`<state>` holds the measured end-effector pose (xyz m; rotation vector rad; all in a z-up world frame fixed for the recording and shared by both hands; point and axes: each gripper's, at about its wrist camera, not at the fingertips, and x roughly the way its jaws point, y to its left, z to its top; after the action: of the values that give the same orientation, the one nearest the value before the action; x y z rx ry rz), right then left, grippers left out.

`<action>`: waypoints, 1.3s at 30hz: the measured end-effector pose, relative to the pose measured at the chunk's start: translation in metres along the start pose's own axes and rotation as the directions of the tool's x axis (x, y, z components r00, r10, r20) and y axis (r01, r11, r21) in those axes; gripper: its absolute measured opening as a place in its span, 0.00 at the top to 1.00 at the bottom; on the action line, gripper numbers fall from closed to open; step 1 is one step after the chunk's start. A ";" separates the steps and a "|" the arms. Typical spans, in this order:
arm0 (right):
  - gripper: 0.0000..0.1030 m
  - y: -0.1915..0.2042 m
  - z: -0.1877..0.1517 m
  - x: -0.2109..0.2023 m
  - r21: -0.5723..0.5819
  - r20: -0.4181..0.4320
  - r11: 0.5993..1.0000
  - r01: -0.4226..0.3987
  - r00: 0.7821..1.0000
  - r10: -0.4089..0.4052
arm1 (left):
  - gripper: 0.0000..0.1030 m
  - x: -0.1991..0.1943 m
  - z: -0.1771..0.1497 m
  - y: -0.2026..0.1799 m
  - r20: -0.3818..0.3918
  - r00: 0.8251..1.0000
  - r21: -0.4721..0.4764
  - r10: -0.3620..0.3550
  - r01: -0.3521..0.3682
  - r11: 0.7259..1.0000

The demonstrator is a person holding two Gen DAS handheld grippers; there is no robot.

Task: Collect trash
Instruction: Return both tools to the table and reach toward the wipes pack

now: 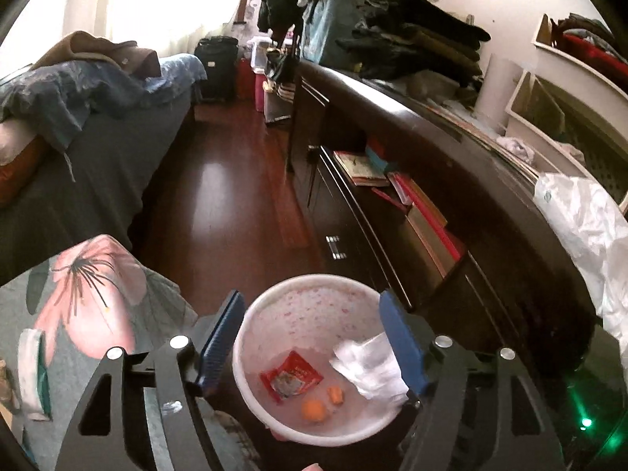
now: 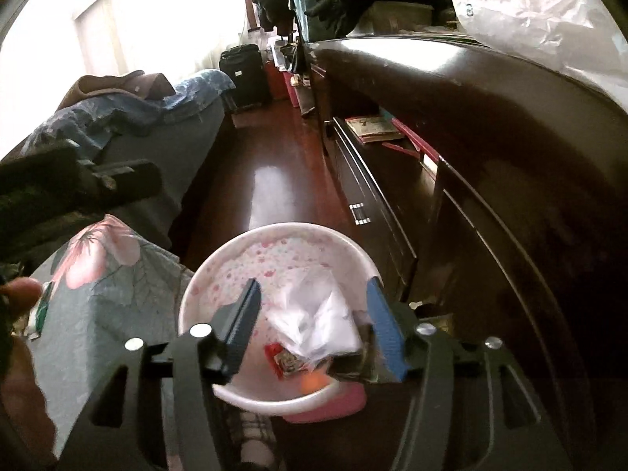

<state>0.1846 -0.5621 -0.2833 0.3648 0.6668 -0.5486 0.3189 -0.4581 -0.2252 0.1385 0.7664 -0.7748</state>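
Below both tools, the white bin (image 1: 314,357) stood on the floor beside the dark cabinet (image 1: 451,235), holding a red wrapper (image 1: 291,376), orange scraps (image 1: 314,410) and crumpled paper (image 1: 373,369). The left tool (image 1: 310,341) was spread and empty. The right tool (image 2: 314,325) was spread, with crumpled plastic (image 2: 314,322) loose between its fingers, apparently mid-drop. Next step, by judgement: fetch the remaining trash.
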 end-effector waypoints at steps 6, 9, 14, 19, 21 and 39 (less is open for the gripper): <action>0.33 0.001 -0.007 -0.002 0.001 -0.013 1.000 0.008 1.000 -0.008 | 0.22 -0.025 -0.002 0.023 0.047 0.998 -0.050 0.046 -0.044 0.998; 0.32 0.005 -0.014 -0.008 -0.003 -0.045 1.000 0.006 0.999 -0.006 | 0.20 -0.036 -0.010 0.036 0.041 0.996 -0.083 0.073 -0.070 0.994; 0.24 0.029 -0.024 -0.035 -0.055 -0.057 0.998 -0.023 0.998 0.020 | 0.19 -0.060 -0.038 0.059 0.017 0.980 -0.107 0.196 -0.194 0.975; 0.19 0.064 -0.034 -0.068 -0.128 -0.050 0.986 -0.105 0.994 0.099 | 0.18 -0.078 -0.065 0.091 -0.020 0.936 -0.121 0.352 -0.351 0.928; 0.18 0.077 -0.038 -0.080 -0.152 -0.054 0.978 -0.140 0.990 0.133 | 0.18 -0.079 -0.071 0.111 -0.038 0.917 -0.146 0.396 -0.397 0.906; 0.17 0.139 -0.076 -0.146 -0.226 -0.053 0.933 -0.280 0.960 0.275 | 0.53 -0.031 -0.067 0.190 -0.159 0.904 -0.173 0.396 -0.420 0.891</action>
<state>0.1340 -0.3625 -0.2217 0.2393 0.6776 -0.1936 0.3947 -0.2785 -0.2827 0.1562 0.8895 -0.2842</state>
